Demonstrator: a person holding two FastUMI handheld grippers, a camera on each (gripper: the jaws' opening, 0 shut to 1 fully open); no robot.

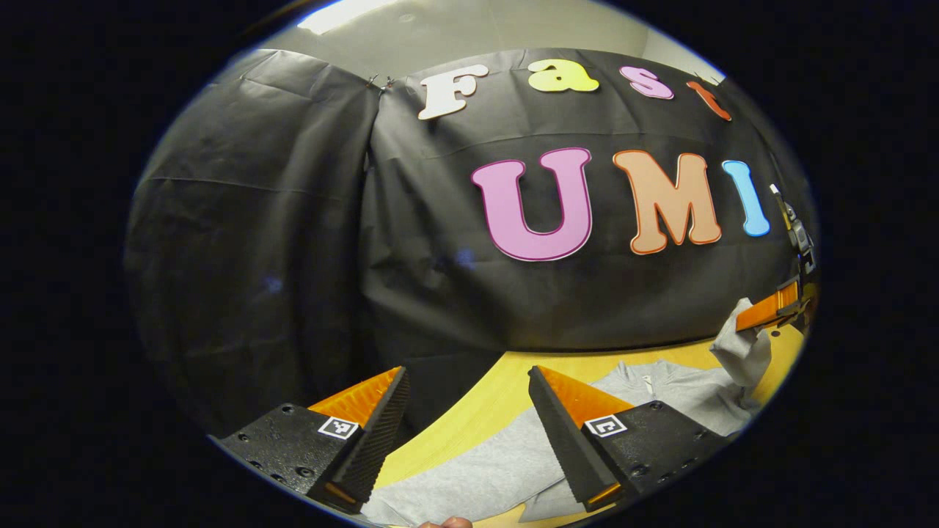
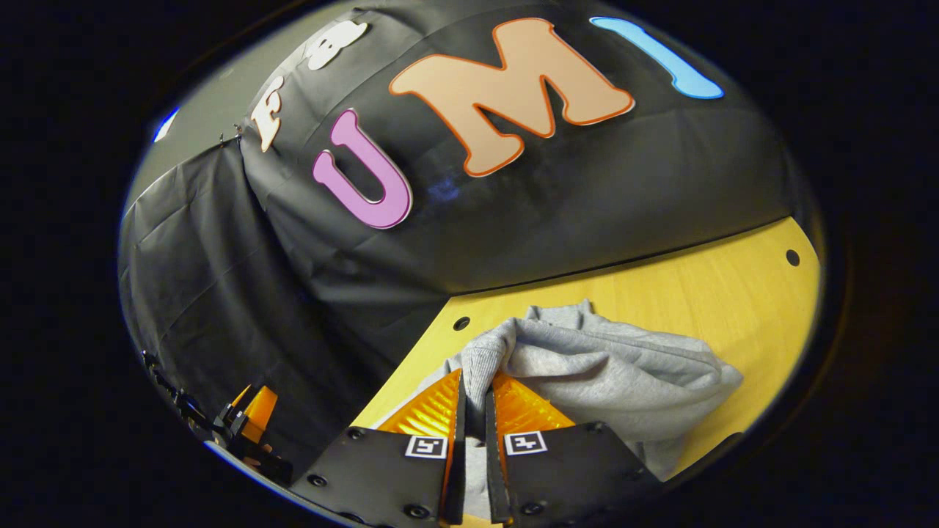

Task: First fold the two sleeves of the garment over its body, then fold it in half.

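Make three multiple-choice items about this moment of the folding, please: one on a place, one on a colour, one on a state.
1. Where does the garment lie?
A. on the wooden table
B. on the floor
C. on a chair

2. What colour is the garment?
A. red
B. grey
C. dark blue

3. How is the right hand-held gripper?
A. wide open above the table
B. shut on the sleeve
C. shut on nothing

Key:
1 A, grey cloth spreads over the yellow wood.
2 B, it is grey in both views.
3 B, both fingers press on the ribbed cuff, while the left hand-held gripper stands open.
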